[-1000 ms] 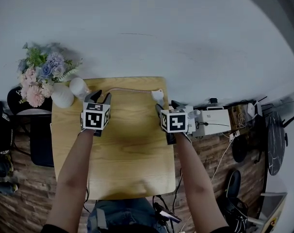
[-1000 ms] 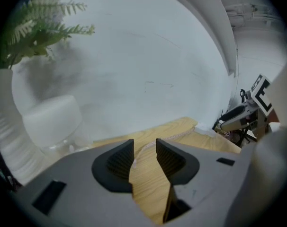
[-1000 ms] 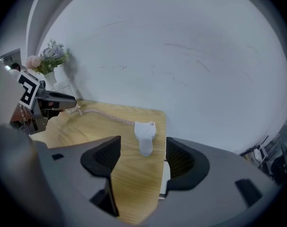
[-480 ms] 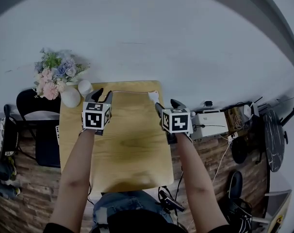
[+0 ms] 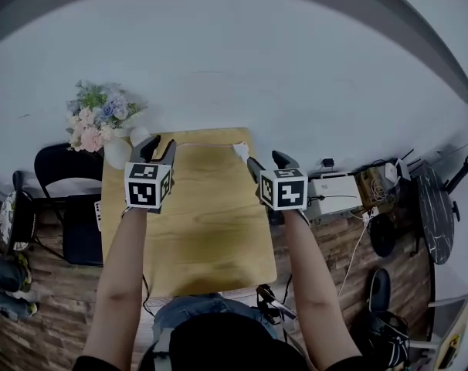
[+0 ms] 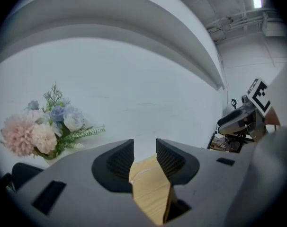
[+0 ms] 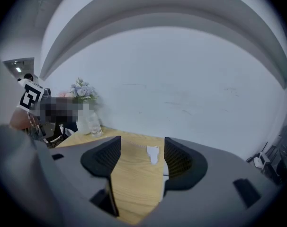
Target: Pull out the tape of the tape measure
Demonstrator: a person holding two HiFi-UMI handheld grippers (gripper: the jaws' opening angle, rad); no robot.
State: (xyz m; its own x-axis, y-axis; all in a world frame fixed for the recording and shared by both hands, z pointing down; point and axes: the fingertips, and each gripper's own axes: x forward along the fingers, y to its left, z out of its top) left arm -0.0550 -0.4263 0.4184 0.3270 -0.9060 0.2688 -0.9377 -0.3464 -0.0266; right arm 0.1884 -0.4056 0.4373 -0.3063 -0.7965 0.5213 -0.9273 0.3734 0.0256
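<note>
Table: pale wood, matt, fine straight grain.
Floor: dark wood planks, rough-looking.
Wall: white, smooth, matt.
Tape measure: white case, smooth, plastic-looking.
Left gripper, right gripper: grey matt plastic shells; pads black, finely ribbed, rubbery.
Marker cubes: flat black-on-white print, no sheen.
Vase: white, smooth, slight gloss.
Flowers: pastel, soft, cloth-like petals.
Chair: black, matt.
</note>
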